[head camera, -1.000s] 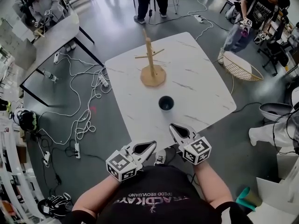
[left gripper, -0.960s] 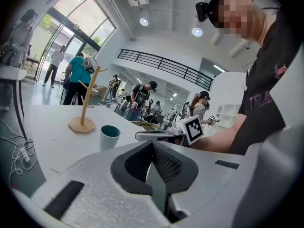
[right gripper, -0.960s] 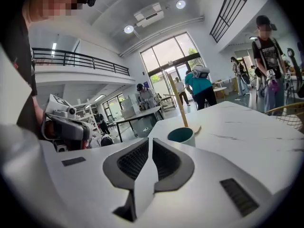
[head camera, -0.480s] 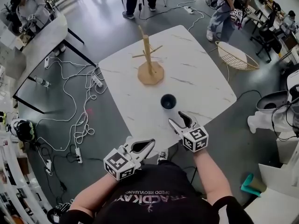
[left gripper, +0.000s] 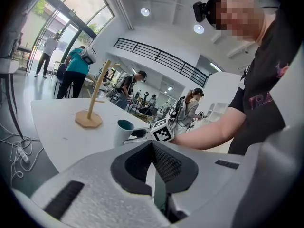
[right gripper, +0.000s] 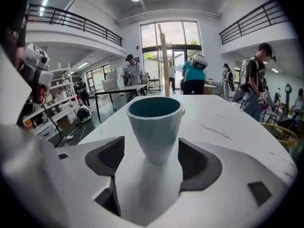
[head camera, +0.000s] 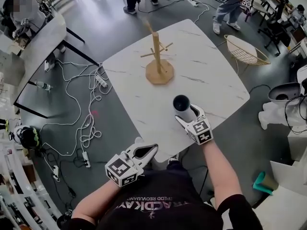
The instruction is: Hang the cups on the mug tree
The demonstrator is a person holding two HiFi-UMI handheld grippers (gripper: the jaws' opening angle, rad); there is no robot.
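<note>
A pale cup (head camera: 182, 104) with a teal inside stands upright on the white marble table (head camera: 206, 66), nearer me than the wooden mug tree (head camera: 157, 56). No cup hangs on the tree's pegs. My right gripper (head camera: 188, 114) is at the cup, one jaw on each side of it. In the right gripper view the cup (right gripper: 155, 127) stands between the pads (right gripper: 112, 156) without touching them. The jaws of the right gripper (right gripper: 152, 159) have just been opening and stand wide. My left gripper (head camera: 153, 149) hovers at the table's near edge, shut on nothing; in its own view the left gripper (left gripper: 153, 150) has its pads pressed together.
A wire basket (head camera: 245, 56) lies on the floor beyond the table's right side. Cables and power strips (head camera: 81, 119) cover the floor at left, beside another table (head camera: 38, 37). Several people stand or sit at the back.
My right gripper has moved forward and down to the cup, and its jaws have gone from shut to wide apart around it. The left gripper has shifted only a little.
</note>
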